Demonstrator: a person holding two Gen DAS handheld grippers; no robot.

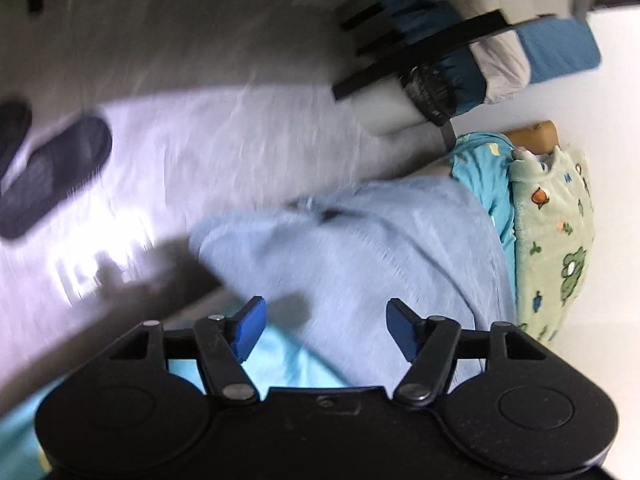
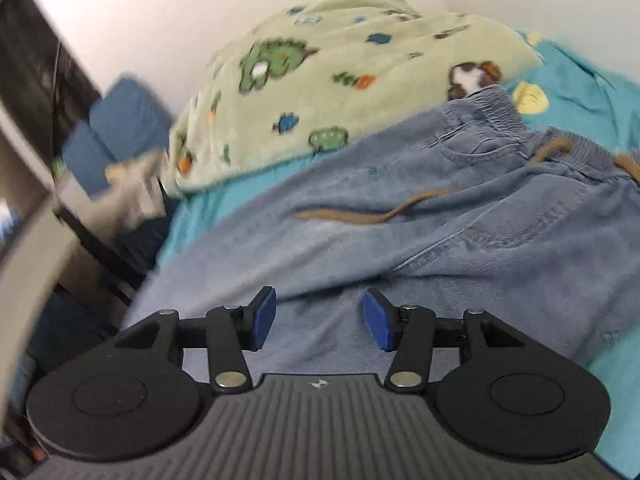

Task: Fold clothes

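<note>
The blue denim trousers [image 2: 460, 216] lie spread on the bed's turquoise sheet [image 2: 580, 80], and the coming move seems to turn on their long axis: in the right wrist view the elastic waistband with its brown drawstring [image 2: 372, 214] sits far from the camera, near the green fleece blanket [image 2: 320, 80] along the wall side of the bed, while the legs run back toward and under the right gripper [image 2: 318, 318]. That gripper hovers directly over the leg cloth, jaws spread, with nothing pinched between the blue pads [image 2: 264, 318]. The left gripper [image 1: 324, 330] also stands spread and empty, close above the trousers [image 1: 360, 248] near the bed's open edge, where the pale floor [image 1: 200, 140] and a dark slipper [image 1: 52, 176] show beyond. Both hands look equally near the garment; which leg end each one faces cannot be told through the blur. Open room lies toward the floor side; the blanket and wall crowd the far side, so a fold toward the waistband probably has limited clearance there.
</note>
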